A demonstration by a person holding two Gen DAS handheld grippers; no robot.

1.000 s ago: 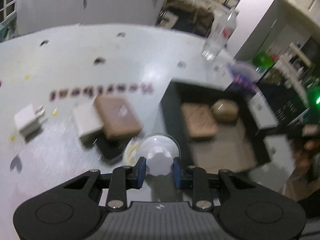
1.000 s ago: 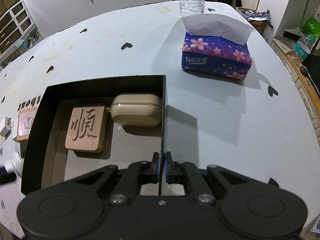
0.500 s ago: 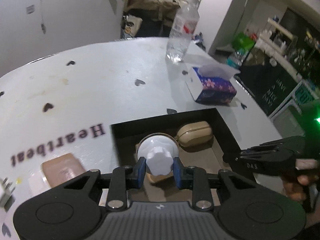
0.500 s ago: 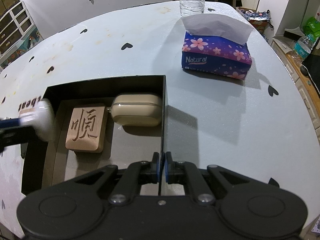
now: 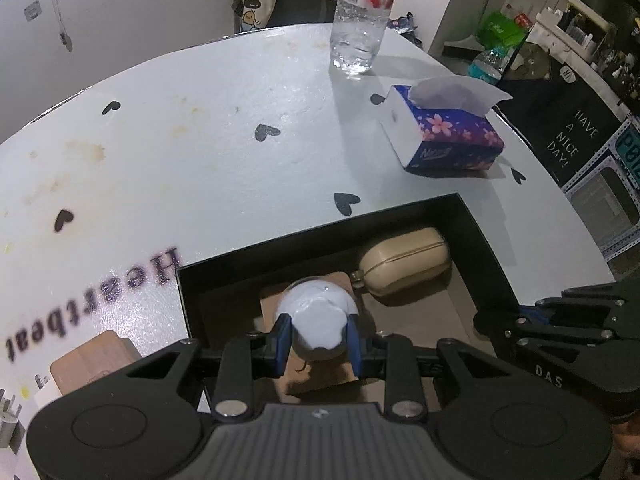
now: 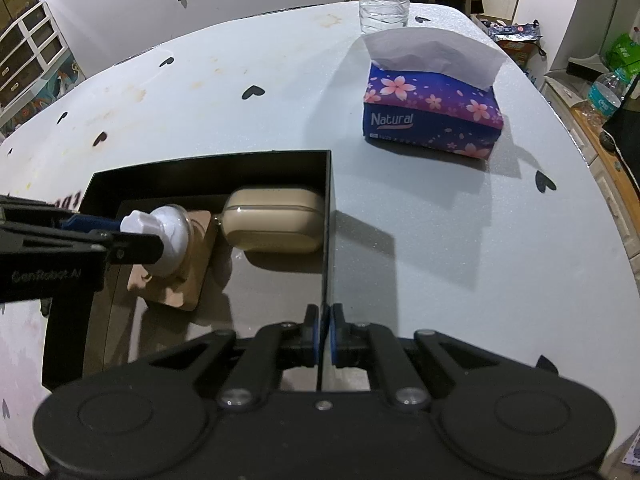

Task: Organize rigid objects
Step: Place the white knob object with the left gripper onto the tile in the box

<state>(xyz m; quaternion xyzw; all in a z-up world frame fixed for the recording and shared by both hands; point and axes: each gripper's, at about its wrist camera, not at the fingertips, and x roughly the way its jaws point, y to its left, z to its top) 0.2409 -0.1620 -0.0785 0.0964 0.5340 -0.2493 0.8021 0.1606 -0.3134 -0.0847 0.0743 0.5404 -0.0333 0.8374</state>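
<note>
My left gripper point(image 5: 318, 340) is shut on a white round knobbed piece point(image 5: 316, 314) and holds it inside the black box point(image 5: 304, 254), just above a wooden block point(image 5: 326, 378). In the right wrist view the left gripper point(image 6: 120, 236) reaches in from the left, with the white piece point(image 6: 168, 236) over the wooden block point(image 6: 192, 276). A beige case point(image 6: 276, 224) lies at the far right of the box point(image 6: 208, 170). My right gripper point(image 6: 324, 332) is shut on the box's thin right wall, near its front corner.
A blue flowered tissue box point(image 6: 432, 120) and a water bottle point(image 6: 384, 0) stand on the white table beyond the box. Left of the box lie a second wooden block point(image 5: 92, 364) and a white plug point(image 5: 8, 420). The table's edge curves close on the right.
My left gripper has carried the white piece to the right, from above the loose items on the table to over the wooden block inside the box. The right gripper has kept still.
</note>
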